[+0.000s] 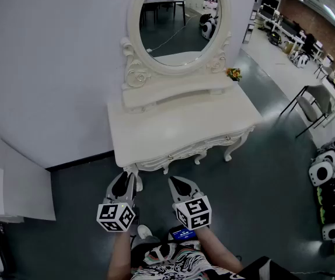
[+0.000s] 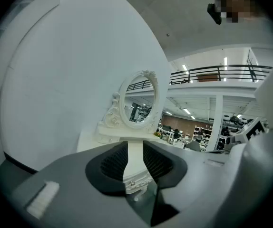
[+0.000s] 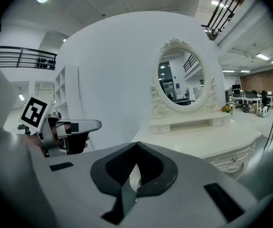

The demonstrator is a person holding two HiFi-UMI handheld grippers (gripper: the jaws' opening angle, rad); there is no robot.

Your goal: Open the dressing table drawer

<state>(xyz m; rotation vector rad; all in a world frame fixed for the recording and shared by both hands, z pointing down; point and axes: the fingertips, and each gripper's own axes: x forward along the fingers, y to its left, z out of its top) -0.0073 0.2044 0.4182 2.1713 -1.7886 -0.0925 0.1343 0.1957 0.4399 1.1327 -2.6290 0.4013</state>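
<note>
The white dressing table (image 1: 173, 118) with an oval mirror (image 1: 179, 19) stands against the curved white wall. Its drawer front (image 1: 196, 147) faces me and looks closed, with small knobs (image 1: 169, 157) (image 1: 227, 137). Both grippers hover over the dark floor just in front of the table, touching nothing. My left gripper (image 1: 125, 178) (image 2: 134, 146) is open, and the table's edge and a knob (image 2: 132, 183) show through its gap. My right gripper (image 1: 179, 182) (image 3: 136, 147) is shut and empty, with the table and a knob (image 3: 233, 158) to its right.
A small flower bunch (image 1: 233, 73) sits on the table's back right corner. A chair (image 1: 313, 107) and several panda toys (image 1: 331, 179) stand at the right. White panels (image 1: 16, 185) lean at the left. My own feet (image 1: 144, 232) are below the grippers.
</note>
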